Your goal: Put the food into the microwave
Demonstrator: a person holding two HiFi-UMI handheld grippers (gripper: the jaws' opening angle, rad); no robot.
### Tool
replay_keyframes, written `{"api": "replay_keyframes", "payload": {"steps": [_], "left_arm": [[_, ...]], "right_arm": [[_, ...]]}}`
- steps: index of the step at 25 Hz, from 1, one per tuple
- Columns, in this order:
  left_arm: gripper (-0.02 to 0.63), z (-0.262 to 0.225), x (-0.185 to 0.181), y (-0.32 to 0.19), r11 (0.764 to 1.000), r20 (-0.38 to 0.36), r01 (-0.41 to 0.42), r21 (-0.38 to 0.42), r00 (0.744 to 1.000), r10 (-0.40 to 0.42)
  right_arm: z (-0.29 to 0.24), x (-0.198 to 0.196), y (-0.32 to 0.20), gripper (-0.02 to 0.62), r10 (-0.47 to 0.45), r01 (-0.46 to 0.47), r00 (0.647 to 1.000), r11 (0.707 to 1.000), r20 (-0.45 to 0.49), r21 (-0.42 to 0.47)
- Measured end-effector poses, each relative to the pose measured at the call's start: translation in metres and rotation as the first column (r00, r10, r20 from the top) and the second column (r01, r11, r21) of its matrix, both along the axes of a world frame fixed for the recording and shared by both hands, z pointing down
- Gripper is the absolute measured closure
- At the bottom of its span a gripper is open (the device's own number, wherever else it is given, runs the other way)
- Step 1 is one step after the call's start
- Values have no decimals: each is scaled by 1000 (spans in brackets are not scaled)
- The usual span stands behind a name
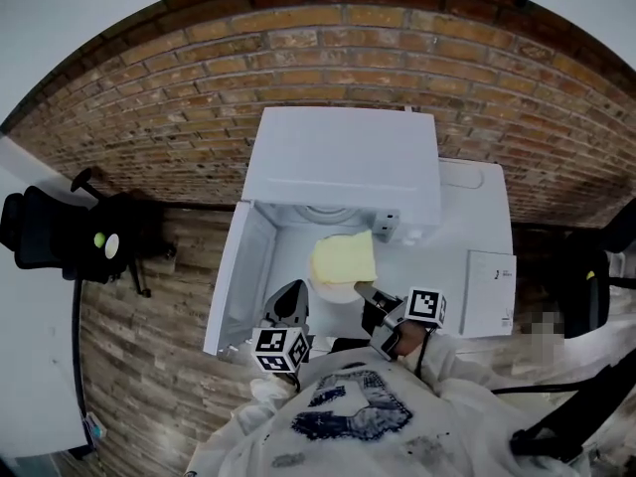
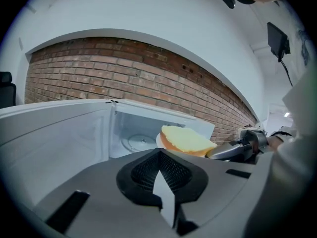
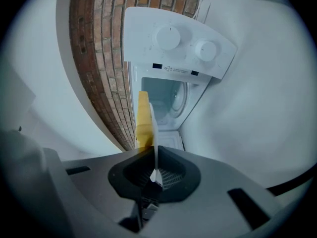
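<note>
A white microwave (image 1: 338,157) stands on a white counter against the brick wall, its door (image 1: 234,276) swung open to the left. A yellow slice of food (image 1: 344,258) lies on a white plate (image 1: 333,291), held level just in front of the open cavity. My right gripper (image 1: 366,292) is shut on the plate's near rim. In the right gripper view the plate (image 3: 154,133) and food (image 3: 142,120) appear edge-on before the cavity (image 3: 168,98). My left gripper (image 1: 290,301) hangs by the door, jaws together and holding nothing. The left gripper view shows the food (image 2: 185,140) and glass turntable (image 2: 138,142).
The microwave's two knobs (image 3: 168,37) sit on the panel right of the cavity. A white leaflet (image 1: 489,291) lies on the counter to the right. A black office chair (image 1: 60,232) stands on the wooden floor at left, more dark gear (image 1: 586,286) at right.
</note>
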State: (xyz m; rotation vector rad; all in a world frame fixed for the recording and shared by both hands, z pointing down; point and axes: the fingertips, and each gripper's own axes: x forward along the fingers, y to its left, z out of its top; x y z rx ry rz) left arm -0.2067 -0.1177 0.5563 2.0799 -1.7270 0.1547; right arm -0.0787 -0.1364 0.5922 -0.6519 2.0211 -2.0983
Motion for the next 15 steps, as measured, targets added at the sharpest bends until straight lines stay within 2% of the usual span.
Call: {"api": "replay_keyframes", "payload": {"steps": [7, 15], "left_arm": [[598, 14, -16, -29, 996, -4, -85, -4, 996, 85], [598, 33, -29, -53, 991, -11, -133, -21, 991, 133]], "right_arm": [[11, -18, -19, 572, 83, -83, 996, 996, -12, -9], [28, -37, -43, 572, 153, -153, 988, 987, -15, -42]]}}
